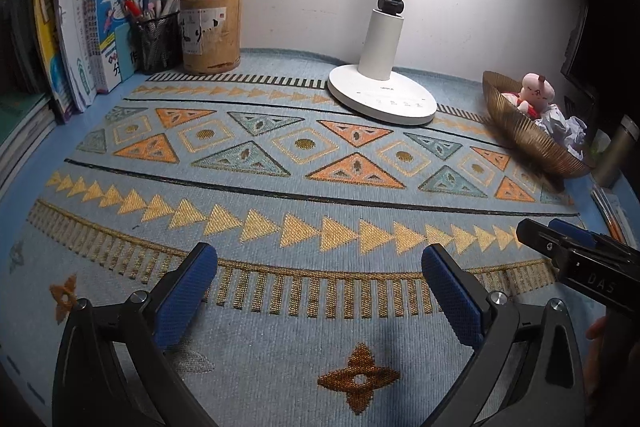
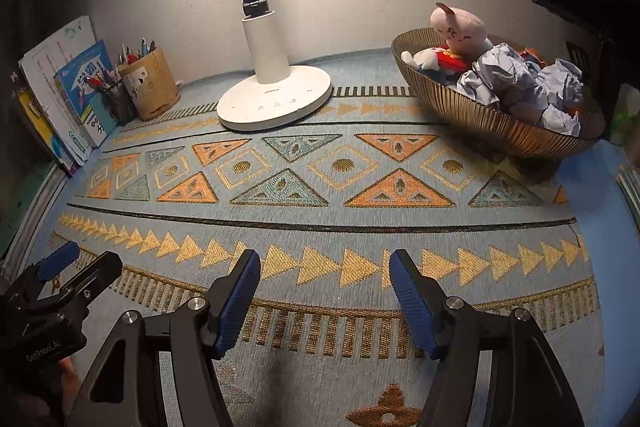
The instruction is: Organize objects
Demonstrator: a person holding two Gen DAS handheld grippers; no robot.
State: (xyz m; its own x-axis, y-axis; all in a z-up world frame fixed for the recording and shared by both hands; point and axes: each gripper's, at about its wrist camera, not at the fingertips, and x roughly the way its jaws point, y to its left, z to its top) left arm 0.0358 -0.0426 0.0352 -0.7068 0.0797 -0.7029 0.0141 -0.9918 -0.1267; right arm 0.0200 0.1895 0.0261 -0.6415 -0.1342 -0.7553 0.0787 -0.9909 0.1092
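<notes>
My left gripper (image 1: pixel 319 267) hangs over the patterned mat (image 1: pixel 304 187) with its blue pads spread wide and nothing between them. My right gripper (image 2: pixel 325 273) is likewise released and holds nothing, though from the left wrist camera I only catch its black tip at the frame edge. The gold ribbed bowl (image 2: pixel 480 119) sits at the far right of the mat, near the white lamp base (image 2: pixel 276 103) but apart from it. Inside it lie a pink plush toy (image 2: pixel 460 25), a smaller red and white toy (image 2: pixel 436 61) half buried beneath it, and crumpled paper balls (image 2: pixel 516 83); something orange shows behind the paper, possibly another toy, too hidden to name. The lamp's head is cut off above both views. At far left, a wooden pen holder (image 1: pixel 210 33) touches a black mesh pen cup (image 1: pixel 156 43), with upright books (image 1: pixel 92 23) beside them. A metal cylinder (image 1: pixel 620 151) beyond the bowl is partly lost in the dark rim
</notes>
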